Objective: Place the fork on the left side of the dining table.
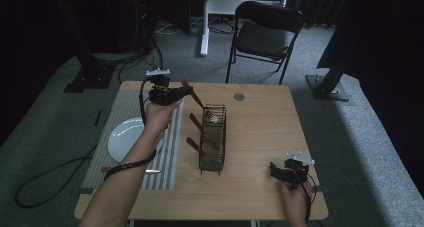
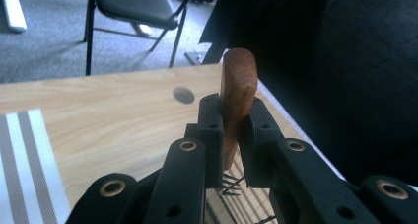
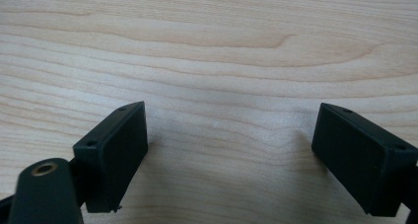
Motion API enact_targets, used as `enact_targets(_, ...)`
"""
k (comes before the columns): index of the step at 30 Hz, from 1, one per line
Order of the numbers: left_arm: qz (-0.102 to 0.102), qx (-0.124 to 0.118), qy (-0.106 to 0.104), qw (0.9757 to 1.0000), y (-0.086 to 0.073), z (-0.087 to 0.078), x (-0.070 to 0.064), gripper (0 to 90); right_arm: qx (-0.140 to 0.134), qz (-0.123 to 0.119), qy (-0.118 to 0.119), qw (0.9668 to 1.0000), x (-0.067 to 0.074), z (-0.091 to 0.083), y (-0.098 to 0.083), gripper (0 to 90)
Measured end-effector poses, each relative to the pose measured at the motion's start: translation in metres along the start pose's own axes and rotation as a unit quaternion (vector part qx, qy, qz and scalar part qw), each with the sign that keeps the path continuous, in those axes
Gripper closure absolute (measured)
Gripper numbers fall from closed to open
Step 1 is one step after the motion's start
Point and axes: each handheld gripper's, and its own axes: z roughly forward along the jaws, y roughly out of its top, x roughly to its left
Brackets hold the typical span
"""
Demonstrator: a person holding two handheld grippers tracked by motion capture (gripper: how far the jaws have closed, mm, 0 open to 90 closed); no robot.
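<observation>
My left gripper (image 1: 186,92) is raised over the far end of a black wire cutlery basket (image 1: 213,138), shut on the brown wooden handle (image 1: 190,90) of a utensil. Its metal end (image 1: 212,118) reaches down to the basket's top. In the left gripper view the handle (image 2: 238,88) stands upright between the two jaws of the left gripper (image 2: 230,130), with basket wires (image 2: 230,184) below. Two more wooden handles (image 1: 194,121) stick out of the basket's left side. My right gripper (image 1: 280,171) rests low at the table's near right corner. In the right gripper view the right gripper (image 3: 230,155) is open over bare wood.
A white plate (image 1: 125,137) lies on a grey striped placemat (image 1: 172,152) at the table's left, with a wooden-handled knife (image 1: 131,170) near its front edge. A round cable hole (image 1: 239,96) is at the far middle. A black chair (image 1: 265,32) stands beyond the table.
</observation>
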Motion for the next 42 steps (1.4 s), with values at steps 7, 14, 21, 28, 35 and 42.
enact_targets(7, 0.000, -0.020, 0.003, 0.9998, 0.015, -0.016, -0.005, 80.8, 0.000, -0.001, 0.000, 1.0000, 0.000, 0.000, 0.000, 13.5)
enact_targets(14, -0.006, -0.047, 0.034, 0.9983, 0.021, -0.037, 0.003, 80.7, 0.000, 0.000, 0.000, 1.0000, 0.000, 0.000, 0.000, 13.5)
enact_targets(21, -0.016, -0.054, 0.061, 0.9965, 0.019, -0.057, 0.021, 80.7, 0.000, 0.000, 0.000, 1.0000, 0.000, 0.000, 0.000, 13.5)
enact_targets(28, -0.029, -0.060, 0.084, 0.9942, 0.009, -0.076, 0.044, 80.7, 0.000, 0.000, 0.000, 1.0000, 0.000, 0.000, 0.000, 13.4)
enact_targets(35, -0.063, -0.057, 0.116, 0.9896, -0.011, -0.085, 0.081, 80.7, 0.000, 0.000, 0.000, 1.0000, 0.000, 0.000, 0.000, 13.5)
enact_targets(42, -0.100, -0.063, 0.130, 0.9845, -0.028, -0.084, 0.111, 80.7, 0.000, 0.000, 0.000, 1.0000, 0.000, 0.000, 0.000, 13.4)
